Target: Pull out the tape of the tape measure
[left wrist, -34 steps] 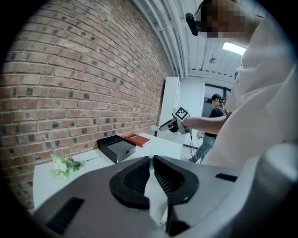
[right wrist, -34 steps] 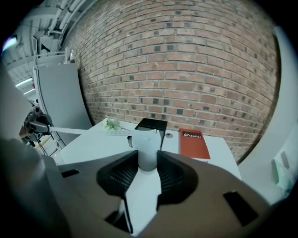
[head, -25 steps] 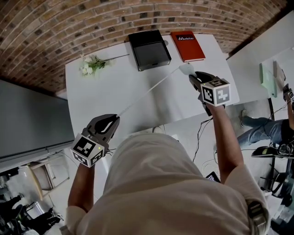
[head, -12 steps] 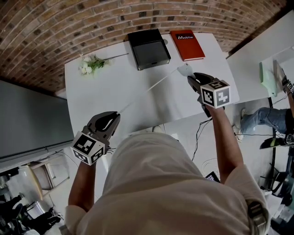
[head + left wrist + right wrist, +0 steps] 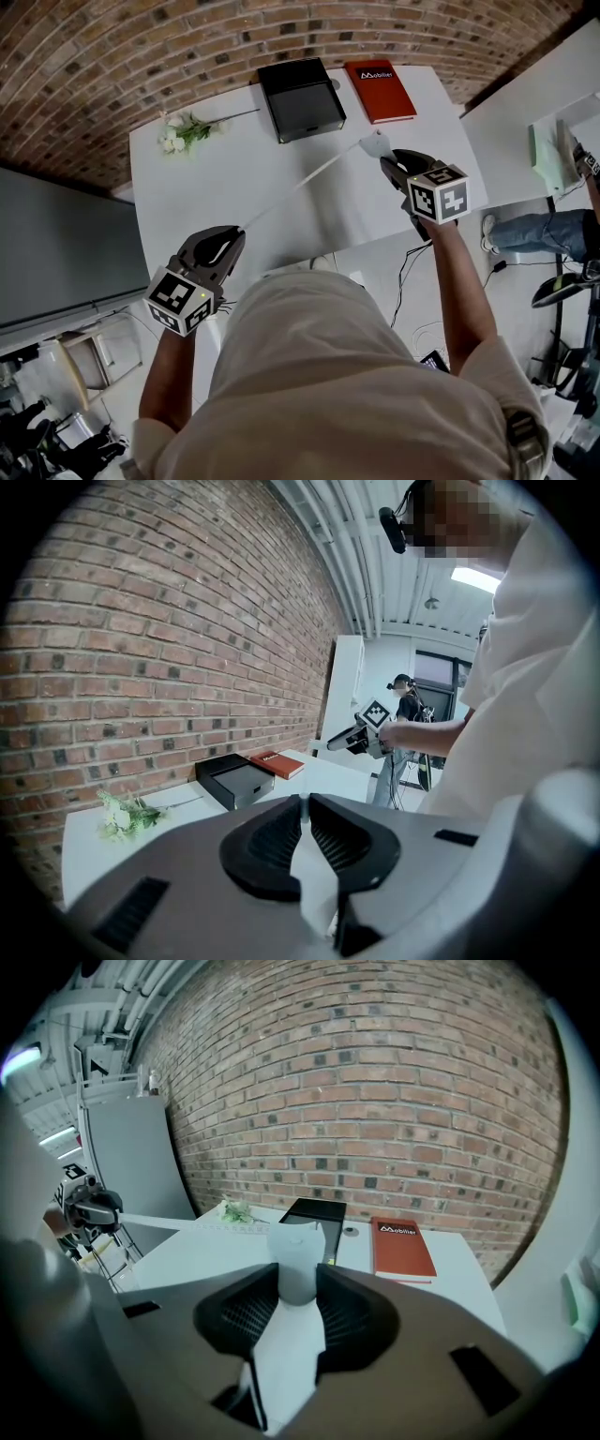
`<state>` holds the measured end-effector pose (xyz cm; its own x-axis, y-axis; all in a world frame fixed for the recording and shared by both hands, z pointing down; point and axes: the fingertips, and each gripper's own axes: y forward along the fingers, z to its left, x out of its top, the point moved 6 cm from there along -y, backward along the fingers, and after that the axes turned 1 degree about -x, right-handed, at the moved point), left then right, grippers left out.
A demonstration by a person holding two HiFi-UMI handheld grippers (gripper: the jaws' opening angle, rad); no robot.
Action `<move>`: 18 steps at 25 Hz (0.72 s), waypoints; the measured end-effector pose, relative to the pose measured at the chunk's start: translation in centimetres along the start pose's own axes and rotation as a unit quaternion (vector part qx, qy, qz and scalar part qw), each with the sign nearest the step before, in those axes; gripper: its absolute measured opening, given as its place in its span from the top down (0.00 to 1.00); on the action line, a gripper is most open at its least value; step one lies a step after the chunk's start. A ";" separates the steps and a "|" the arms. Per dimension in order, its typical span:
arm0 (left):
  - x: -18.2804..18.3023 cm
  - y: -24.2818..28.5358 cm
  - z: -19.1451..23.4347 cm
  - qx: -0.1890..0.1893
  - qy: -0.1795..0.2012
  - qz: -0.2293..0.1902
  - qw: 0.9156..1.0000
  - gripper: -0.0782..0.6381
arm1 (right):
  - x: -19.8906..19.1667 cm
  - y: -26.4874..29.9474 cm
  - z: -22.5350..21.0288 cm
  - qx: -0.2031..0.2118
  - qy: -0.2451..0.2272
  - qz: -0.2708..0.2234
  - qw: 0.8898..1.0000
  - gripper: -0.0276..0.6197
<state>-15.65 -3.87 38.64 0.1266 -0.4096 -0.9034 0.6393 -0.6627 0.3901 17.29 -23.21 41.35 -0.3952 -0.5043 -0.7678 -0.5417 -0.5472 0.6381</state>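
- My left gripper (image 5: 236, 236) is at the near-left edge of the white table (image 5: 178, 197). Its jaws are almost together, pinching the free end of the tape (image 5: 300, 184).
- In the left gripper view I see the white strip running down between the two ribbed pads, pressed from both sides.
- My right gripper (image 5: 386, 161) is over the far-right part of the table. Its jaws stand wider and are clamped on the tape measure case (image 5: 377, 142), which is white.
- The right gripper view shows the case wedged between the pads, with its rounded top poking out past the tips.
- The tape is drawn out in a straight pale line. It runs diagonally across the tabletop from the case to my left gripper.
- The two grippers are well apart, one at each end of the tape.
- From the right gripper view, the strip leaves the case to the left and reaches the other gripper beyond the table's edge.
- A black box (image 5: 302, 98) and a red book (image 5: 380, 91) lie side by side at the far edge, close to the brick wall (image 5: 187, 47).
- The case is just in front of the red book and not touching it.
- A small bunch of white flowers (image 5: 185, 131) lies at the far-left corner, clear of the tape.
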 end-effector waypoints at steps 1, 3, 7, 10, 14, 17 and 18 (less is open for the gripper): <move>0.0 0.0 0.0 0.001 0.000 0.000 1.000 0.85 | -0.1 0.0 0.0 0.000 -0.001 0.000 1.000 0.76; 0.0 0.2 0.1 0.003 0.001 0.000 1.000 0.85 | -0.2 -0.1 -0.2 0.001 -0.001 -0.002 1.000 0.76; 0.1 0.3 0.6 0.008 0.001 -0.002 1.000 0.85 | -0.3 -0.2 -0.2 -0.001 0.003 -0.008 1.000 0.76; 0.3 0.3 1.1 0.012 -0.004 -0.006 1.000 0.85 | -0.3 -0.4 -0.1 -0.003 0.007 -0.010 1.000 0.76; 0.5 0.6 2.0 0.022 -0.012 -0.013 1.000 0.85 | -0.5 -0.4 -0.2 -0.006 0.010 -0.012 1.000 0.76; 0.8 1.0 2.6 0.028 -0.014 -0.015 0.999 0.85 | -0.8 -0.4 -0.5 -0.012 0.013 -0.012 1.000 0.76; 0.9 1.2 2.7 0.029 -0.014 -0.016 0.999 0.85 | -0.8 -0.5 -0.6 -0.013 0.015 -0.012 1.000 0.76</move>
<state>-16.86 -6.72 38.77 0.0847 -0.4051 -0.9103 0.5972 -0.7107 0.3718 18.30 -22.94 41.72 -0.3601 -0.5100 -0.7812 -0.5312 -0.5763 0.6211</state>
